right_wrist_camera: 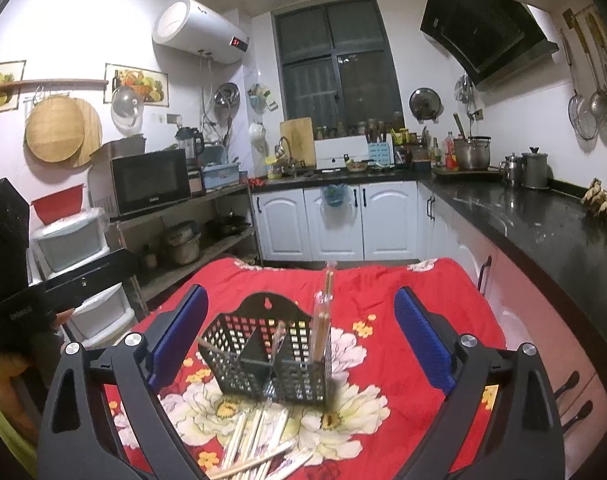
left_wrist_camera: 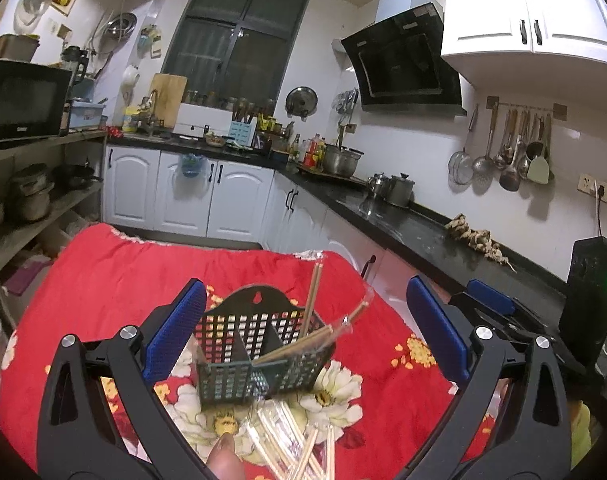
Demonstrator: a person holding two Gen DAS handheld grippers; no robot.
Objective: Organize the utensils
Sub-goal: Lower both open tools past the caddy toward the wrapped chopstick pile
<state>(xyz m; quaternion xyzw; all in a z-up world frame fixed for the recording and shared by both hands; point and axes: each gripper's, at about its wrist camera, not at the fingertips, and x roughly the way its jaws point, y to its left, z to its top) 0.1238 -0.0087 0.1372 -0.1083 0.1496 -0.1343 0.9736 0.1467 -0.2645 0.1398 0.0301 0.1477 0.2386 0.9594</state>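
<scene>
Black perforated holder [right_wrist_camera: 271,356] stands upright on the red floral cloth, holding wrapped chopsticks [right_wrist_camera: 323,320] upright in one compartment. Loose wrapped chopsticks [right_wrist_camera: 255,440] lie scattered before it.

- Indoor artificial light is coming from overhead; the dark multi-pane window [left_wrist_camera: 239,48] is giving none.
- Bright white wall tiles are washing out slightly; corners are vignetting to black in both views.
- Fisheye is bowing the white upper cabinets [left_wrist_camera: 531,12] and the black glossy countertop [right_wrist_camera: 543,216].
- Countertop is throwing soft glare patches.
- Red floral tablecloth [right_wrist_camera: 383,300] is oversaturating.
- Near-lens fingertip [left_wrist_camera: 223,460] is blurring; distant shelves are looking soft and noisy.
</scene>
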